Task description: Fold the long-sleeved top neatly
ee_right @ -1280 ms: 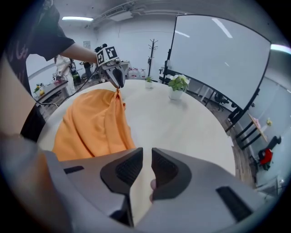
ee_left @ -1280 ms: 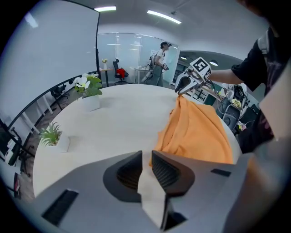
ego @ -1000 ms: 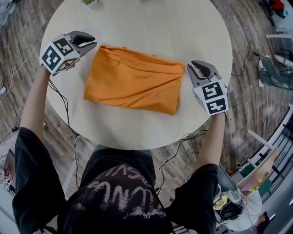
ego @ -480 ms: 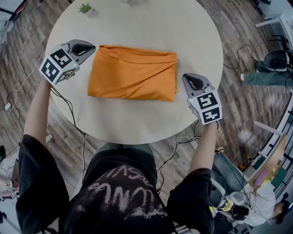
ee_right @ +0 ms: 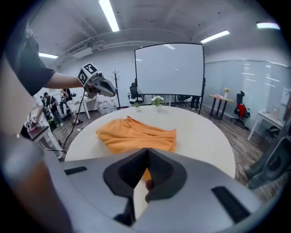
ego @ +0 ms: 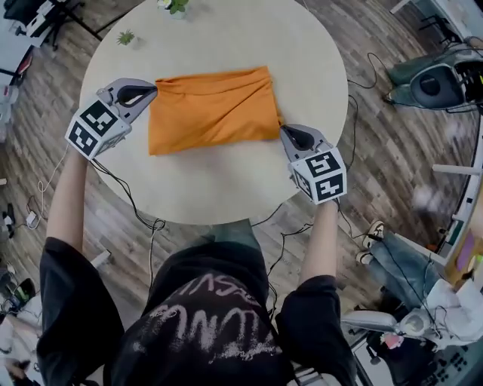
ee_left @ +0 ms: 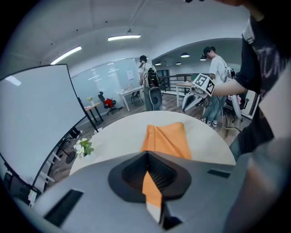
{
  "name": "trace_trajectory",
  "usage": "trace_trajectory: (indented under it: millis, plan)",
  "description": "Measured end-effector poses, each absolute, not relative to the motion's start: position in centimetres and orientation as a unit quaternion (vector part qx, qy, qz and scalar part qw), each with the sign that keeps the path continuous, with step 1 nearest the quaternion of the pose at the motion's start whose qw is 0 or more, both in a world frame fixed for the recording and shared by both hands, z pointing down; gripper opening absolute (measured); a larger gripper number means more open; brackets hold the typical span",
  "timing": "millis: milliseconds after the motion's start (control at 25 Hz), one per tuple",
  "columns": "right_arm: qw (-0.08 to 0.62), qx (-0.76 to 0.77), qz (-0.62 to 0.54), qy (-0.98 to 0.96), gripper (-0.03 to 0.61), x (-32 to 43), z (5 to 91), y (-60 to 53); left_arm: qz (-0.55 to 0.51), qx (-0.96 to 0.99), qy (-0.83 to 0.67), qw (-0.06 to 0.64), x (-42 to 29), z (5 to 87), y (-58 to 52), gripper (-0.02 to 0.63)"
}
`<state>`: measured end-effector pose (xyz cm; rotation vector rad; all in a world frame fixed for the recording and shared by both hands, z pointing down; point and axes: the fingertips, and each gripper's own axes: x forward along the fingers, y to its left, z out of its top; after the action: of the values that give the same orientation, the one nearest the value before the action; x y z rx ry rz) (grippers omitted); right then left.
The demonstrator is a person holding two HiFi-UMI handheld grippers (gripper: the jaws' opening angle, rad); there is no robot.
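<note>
The orange long-sleeved top (ego: 211,109) lies folded into a rough rectangle on the round beige table (ego: 226,181). My left gripper (ego: 151,92) is at its far left corner and is shut on the cloth. In the left gripper view a strip of orange fabric (ee_left: 152,184) runs between the closed jaws of the left gripper (ee_left: 148,154). My right gripper (ego: 283,130) is shut on the near right corner of the top. The right gripper view shows a bit of orange cloth (ee_right: 145,175) pinched in the right gripper (ee_right: 146,152), with the rest of the top (ee_right: 136,134) spread beyond it.
Two small potted plants (ego: 175,4) (ego: 126,36) stand at the table's far edge. Cables (ego: 136,211) trail from the grippers over the near rim to the wooden floor. An office chair (ego: 434,79) stands at the far right. People stand in the room behind (ee_left: 218,68).
Both grippers, which stood beside the top's ends with jaws apart, have come in to opposite corners and shut on the cloth. The top now sits further from me and turned slightly.
</note>
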<state>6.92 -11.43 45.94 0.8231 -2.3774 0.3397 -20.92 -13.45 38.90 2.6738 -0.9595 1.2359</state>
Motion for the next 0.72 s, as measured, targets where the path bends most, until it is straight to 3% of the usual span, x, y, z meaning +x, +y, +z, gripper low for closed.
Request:
trace_trajectory:
  millis: [280, 480, 720]
  plan:
    - [0.273, 0.364, 0.181, -0.872, 0.042, 9.1, 47.4, -9.9, 0.429, 0.87, -0.241, -0.037, -15.9, 36.5, -14.5, 0.011]
    - [0.244, 0.37, 0.238, -0.864, 0.14, 9.1, 49.2, -10.9, 0.464, 0.867, -0.173, -0.061, -11.4, 38.2, -16.7, 0.011]
    - [0.255, 0.356, 0.276, -0.856, 0.204, 7.6, 52.5, -11.9, 0.53, 0.837, -0.088, -0.105, -6.7, 42.8, -19.4, 0.011]
